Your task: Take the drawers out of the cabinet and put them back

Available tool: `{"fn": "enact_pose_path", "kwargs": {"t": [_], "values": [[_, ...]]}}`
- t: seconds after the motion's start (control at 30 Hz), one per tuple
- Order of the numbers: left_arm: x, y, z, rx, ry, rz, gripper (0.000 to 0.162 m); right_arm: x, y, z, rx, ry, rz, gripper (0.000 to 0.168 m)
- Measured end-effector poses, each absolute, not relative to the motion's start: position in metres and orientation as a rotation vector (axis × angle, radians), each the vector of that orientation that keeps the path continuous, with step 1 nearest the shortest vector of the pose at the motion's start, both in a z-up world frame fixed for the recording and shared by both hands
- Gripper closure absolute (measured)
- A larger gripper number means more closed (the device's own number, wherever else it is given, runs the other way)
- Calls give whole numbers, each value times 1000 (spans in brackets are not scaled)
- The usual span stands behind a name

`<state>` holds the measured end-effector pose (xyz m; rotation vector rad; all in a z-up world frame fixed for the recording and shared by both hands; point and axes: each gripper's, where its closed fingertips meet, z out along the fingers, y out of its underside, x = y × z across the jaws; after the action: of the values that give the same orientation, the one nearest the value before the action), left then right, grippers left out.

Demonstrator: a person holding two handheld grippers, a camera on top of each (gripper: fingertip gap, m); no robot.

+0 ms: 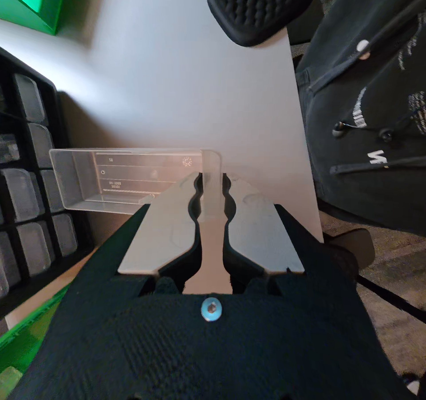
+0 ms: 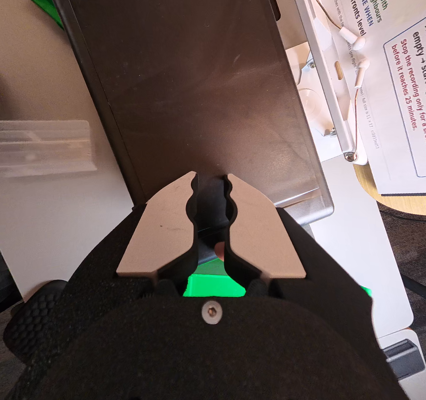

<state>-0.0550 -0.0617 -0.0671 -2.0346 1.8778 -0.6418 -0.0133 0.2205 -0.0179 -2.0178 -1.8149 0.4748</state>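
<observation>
My left gripper (image 1: 211,176) is shut on the ribbed front tab (image 1: 211,167) of a clear, empty plastic drawer (image 1: 119,176). The drawer is out of the cabinet, level over the white table (image 1: 184,89), its back end pointing at the black cabinet (image 1: 53,116) on the left, whose slots hold several grey drawers (image 1: 30,98). In the right wrist view, my right gripper (image 2: 211,176) is closed on a dark edge of the cabinet's flat black top (image 2: 189,84). The clear drawer shows blurred at the left (image 2: 46,144).
A green box (image 1: 27,1) stands at the table's back left, and a green part (image 2: 214,285) shows under the right gripper. A black bumpy armrest (image 1: 258,3) and a person in black clothing (image 1: 368,89) are at the table's edge. A clipboard with printed sheets (image 2: 345,77) lies right of the cabinet.
</observation>
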Motion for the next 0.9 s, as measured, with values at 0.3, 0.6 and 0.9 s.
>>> {"fn": "enact_pose_path", "kwargs": {"t": [0.3, 0.6, 0.9], "values": [[-14, -19, -75, -2095, 1807, -687, 146, -13, 221, -18, -2020, -1815, 476, 148], [9, 8, -86, -2208, 1751, -668, 146, -13, 221, -18, -2005, -1813, 488, 148], [14, 34, -97, -2330, 1678, -571, 146, -13, 221, -18, -1994, -1813, 495, 148]]}}
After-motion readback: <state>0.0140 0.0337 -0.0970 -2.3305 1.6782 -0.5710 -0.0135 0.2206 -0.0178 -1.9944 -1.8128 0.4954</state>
